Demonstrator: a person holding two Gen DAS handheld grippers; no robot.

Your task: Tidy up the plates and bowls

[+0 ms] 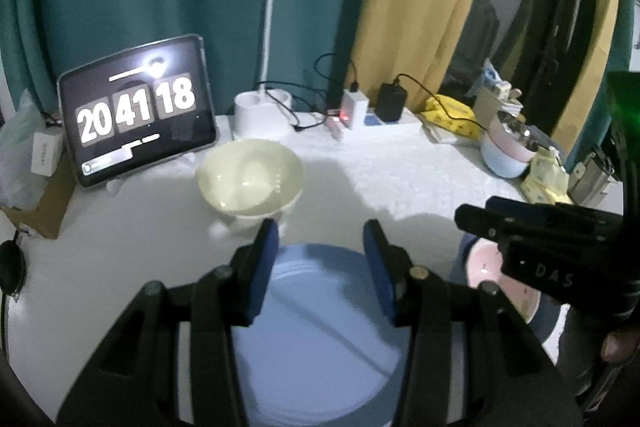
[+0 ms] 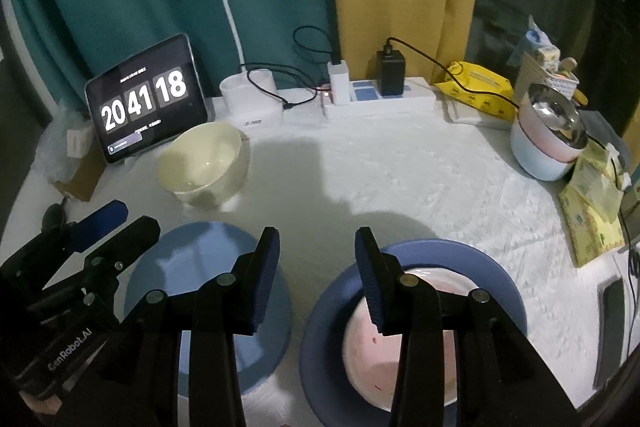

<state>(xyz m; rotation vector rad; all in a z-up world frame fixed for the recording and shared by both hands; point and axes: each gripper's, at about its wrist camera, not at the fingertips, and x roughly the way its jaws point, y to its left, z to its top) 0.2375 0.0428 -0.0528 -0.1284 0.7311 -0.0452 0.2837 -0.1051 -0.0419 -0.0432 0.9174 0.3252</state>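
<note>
Both grippers gape empty, the left gripper [image 1: 320, 233] above a round light-blue plate [image 1: 320, 327]. Just right of it, the right gripper [image 2: 316, 241] hovers near a pink bowl [image 2: 400, 347] nested in a dark-blue plate [image 2: 492, 267].

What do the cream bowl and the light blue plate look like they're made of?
The cream bowl: probably glazed ceramic, perhaps melamine; its inside is glossy with a bright glint, and the wall looks thick. The light blue plate: probably matte plastic or melamine; flat, even colour with no sharp highlights. Neither is certain in this dim light.
</note>
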